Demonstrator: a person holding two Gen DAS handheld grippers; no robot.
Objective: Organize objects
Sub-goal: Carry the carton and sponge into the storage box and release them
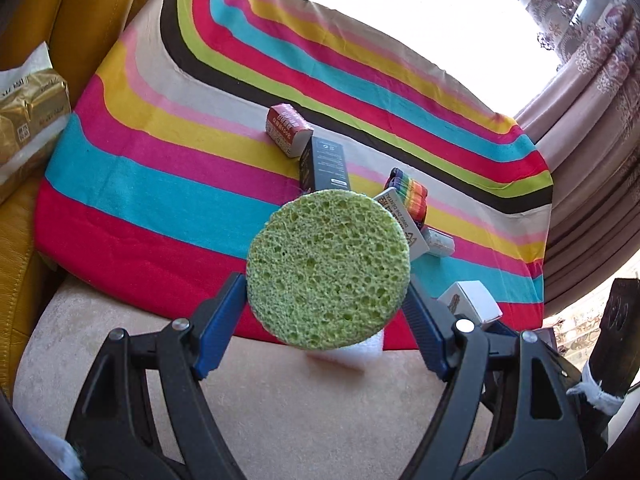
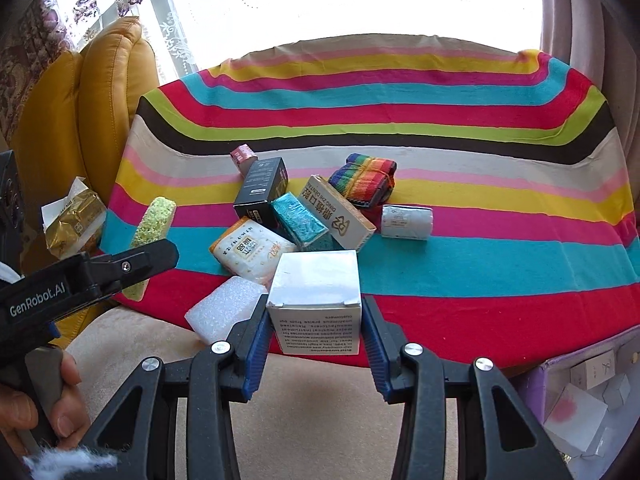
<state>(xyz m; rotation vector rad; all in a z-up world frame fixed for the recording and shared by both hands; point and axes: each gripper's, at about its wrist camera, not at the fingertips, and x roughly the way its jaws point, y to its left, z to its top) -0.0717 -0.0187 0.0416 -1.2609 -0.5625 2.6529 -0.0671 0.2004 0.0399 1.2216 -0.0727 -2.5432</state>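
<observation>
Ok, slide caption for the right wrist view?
Right gripper clamps a white box above the striped cloth; left gripper holds a green sponge.

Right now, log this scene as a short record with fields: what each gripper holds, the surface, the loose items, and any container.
left gripper: shut on the green round sponge, held by its edges
right gripper: shut on the white box, printed side toward the camera
surface: striped cloth
loose items: black box, teal sponge, dental box, rainbow strap bundle, white roll, tissue pack, white foam block, small red pack
container: purple bin at lower right, small white boxes inside
</observation>
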